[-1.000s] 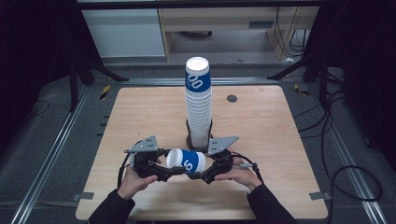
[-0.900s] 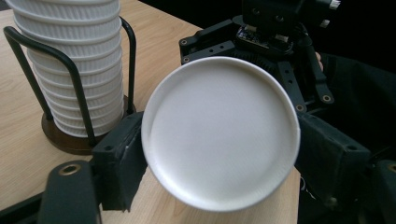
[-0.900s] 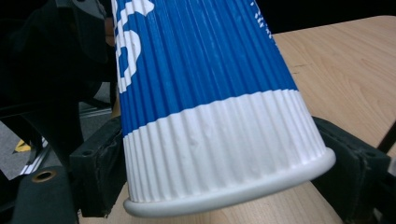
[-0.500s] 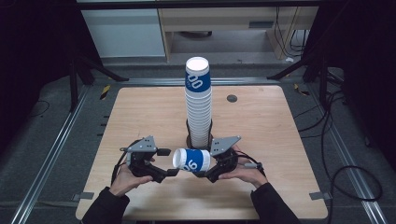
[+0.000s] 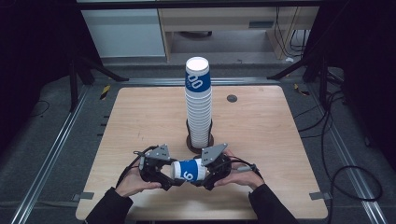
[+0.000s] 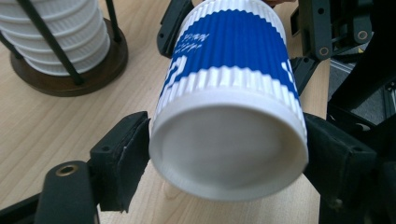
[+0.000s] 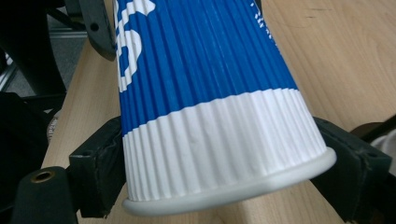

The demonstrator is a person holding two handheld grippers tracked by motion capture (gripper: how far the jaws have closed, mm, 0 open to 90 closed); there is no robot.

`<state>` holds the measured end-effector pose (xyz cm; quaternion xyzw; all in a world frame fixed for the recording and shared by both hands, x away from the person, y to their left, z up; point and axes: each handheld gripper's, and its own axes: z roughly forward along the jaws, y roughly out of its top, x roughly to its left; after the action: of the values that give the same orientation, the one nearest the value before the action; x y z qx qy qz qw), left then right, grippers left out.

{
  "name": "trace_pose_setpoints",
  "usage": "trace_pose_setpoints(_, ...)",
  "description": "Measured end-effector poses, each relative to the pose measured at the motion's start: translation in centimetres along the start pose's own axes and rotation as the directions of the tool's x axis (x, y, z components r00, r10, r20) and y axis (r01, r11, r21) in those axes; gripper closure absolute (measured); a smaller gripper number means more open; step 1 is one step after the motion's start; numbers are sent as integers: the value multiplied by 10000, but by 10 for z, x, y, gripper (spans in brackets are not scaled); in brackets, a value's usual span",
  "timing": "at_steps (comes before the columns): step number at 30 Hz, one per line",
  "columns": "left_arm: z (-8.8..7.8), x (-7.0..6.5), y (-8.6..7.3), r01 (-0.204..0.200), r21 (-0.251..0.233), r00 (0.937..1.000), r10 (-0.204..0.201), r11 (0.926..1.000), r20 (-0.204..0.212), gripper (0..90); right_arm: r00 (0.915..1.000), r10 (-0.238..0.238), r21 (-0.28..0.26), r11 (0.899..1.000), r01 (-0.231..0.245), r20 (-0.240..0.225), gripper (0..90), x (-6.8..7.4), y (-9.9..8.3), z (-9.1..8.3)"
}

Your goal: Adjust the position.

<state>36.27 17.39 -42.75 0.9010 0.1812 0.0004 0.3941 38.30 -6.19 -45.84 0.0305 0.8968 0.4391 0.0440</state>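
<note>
A blue-and-white ribbed paper cup [image 5: 189,170] lies on its side just above the table's front edge, held between both grippers. My right gripper [image 5: 206,173] is shut on the mouth end; its pads [image 7: 100,163] press the white band just behind the rolled rim of the cup [image 7: 210,93]. My left gripper [image 5: 172,176] comes in from the left, with both its pads [image 6: 128,158] touching the closed base of the cup [image 6: 229,140]. A tall stack of the same cups [image 5: 198,102] stands upright in a dark round holder [image 5: 200,144] right behind the held cup.
The holder's thin black rods [image 6: 51,46] rise around the stack, close to my left gripper. A small dark round hole [image 5: 232,98] marks the wooden table [image 5: 271,130] at the back right. Cables and metal rails run along both sides of the table.
One second ago both grippers were on the cup. Half a second ago the left gripper had drawn away to the left. Now its jaws are back around the cup's base, a little lower.
</note>
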Motion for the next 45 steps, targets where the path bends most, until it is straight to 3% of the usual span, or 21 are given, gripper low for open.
trace_pose_setpoints(6,4,-2,0,-141,203,9998,138,9997,170,250,9998,-134,207,9997,137,-145,144,4,1,7)
trace_pose_setpoints(13,2,0,-1,-140,57,9997,139,9999,200,254,9998,24,132,9999,-21,-205,118,3,1,6)
trace_pose_setpoints(19,-11,8,-5,221,-584,9996,-232,9980,-171,255,9982,590,-603,9965,-584,83,72,-5,2,-10)
trace_pose_setpoints(23,-24,15,-8,520,-1273,9978,-566,9905,-330,255,9927,1154,-1324,9851,-1100,338,70,-13,0,-27)
trace_pose_setpoints(28,-36,17,-9,677,-2224,9964,-775,9726,-354,255,9858,1659,-1986,9673,-1578,247,72,-18,-3,-38)
trace_pose_setpoints(33,-37,14,-7,619,-2578,9975,-687,9642,-172,255,9841,1777,-2236,9589,-1747,-70,72,-18,-3,-37)
trace_pose_setpoints(36,-34,10,-4,516,-2604,9986,-533,9641,5,255,9844,1741,-2326,9566,-1753,-255,71,-17,-3,-35)
trace_pose_setpoints(42,-28,2,0,350,-2497,9987,-244,9677,455,255,9802,1752,-2736,9421,-1941,-920,71,-15,-1,-34)
trace_pose_setpoints(45,-24,0,2,214,-2295,9985,-90,9731,548,256,9810,1655,-2660,9457,-1869,-1008,66,-14,0,-31)
